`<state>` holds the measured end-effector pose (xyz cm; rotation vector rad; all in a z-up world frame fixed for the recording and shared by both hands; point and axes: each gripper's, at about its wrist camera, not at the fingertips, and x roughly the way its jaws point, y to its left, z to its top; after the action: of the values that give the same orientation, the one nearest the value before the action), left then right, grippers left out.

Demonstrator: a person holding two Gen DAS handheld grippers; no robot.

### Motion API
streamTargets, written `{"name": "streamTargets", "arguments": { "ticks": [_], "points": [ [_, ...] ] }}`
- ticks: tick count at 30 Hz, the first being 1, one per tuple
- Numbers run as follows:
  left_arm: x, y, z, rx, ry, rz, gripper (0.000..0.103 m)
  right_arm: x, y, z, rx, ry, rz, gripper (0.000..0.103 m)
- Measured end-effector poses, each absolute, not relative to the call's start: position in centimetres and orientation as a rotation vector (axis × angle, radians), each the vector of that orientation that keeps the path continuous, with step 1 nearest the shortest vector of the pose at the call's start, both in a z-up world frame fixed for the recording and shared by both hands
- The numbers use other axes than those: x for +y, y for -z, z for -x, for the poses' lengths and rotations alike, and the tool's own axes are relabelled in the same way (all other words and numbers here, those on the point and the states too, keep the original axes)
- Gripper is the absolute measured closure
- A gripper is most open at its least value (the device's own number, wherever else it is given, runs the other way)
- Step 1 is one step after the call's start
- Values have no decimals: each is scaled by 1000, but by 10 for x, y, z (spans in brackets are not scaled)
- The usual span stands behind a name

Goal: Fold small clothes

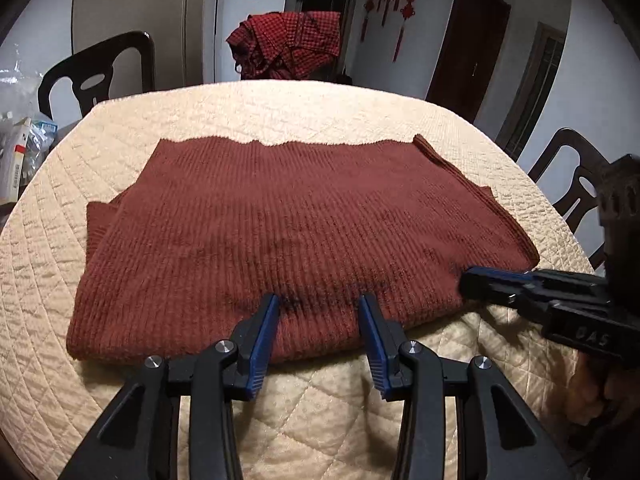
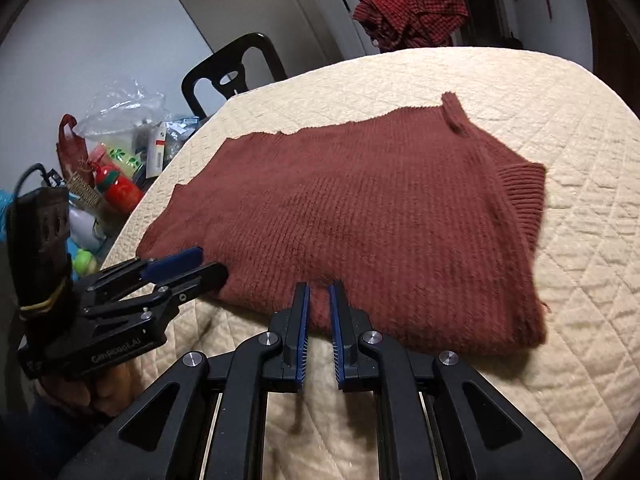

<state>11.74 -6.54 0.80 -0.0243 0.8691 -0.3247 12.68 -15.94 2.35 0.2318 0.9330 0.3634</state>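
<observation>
Through the left wrist camera I see my left claw (image 1: 319, 304) at six o'clock, jaws moderately wide and gripping nothing, tips over the near fold of the rust knit sweater (image 1: 288, 224) lying folded flat mid-frame on the quilted counter (image 1: 280, 104), with the right claw (image 1: 472, 280) reaching in from three o'clock. Through the right wrist camera my right claw (image 2: 319, 292) sits at six o'clock, jaws narrow, seemingly with a little knit between the tips, though I cannot tell if they pinch it; the left claw (image 2: 208, 264) enters from nine o'clock at the sweater's near edge.
</observation>
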Motion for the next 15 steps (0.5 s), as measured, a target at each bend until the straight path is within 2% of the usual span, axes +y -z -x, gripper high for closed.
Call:
{"name": "streamTargets", "arguments": {
  "ticks": [5,12,15],
  "points": [
    [-62,-9,-114,853,284,9,59,-170,-24,-122,922,-346,-240,92],
    [-17,-21,-118,800,191,91,59,-224,-26,-117,857,-250,-393,92],
    [5,-11,-127,845,149,142,59,-244,-23,-121,855,-219,-487,92]
  ]
}}
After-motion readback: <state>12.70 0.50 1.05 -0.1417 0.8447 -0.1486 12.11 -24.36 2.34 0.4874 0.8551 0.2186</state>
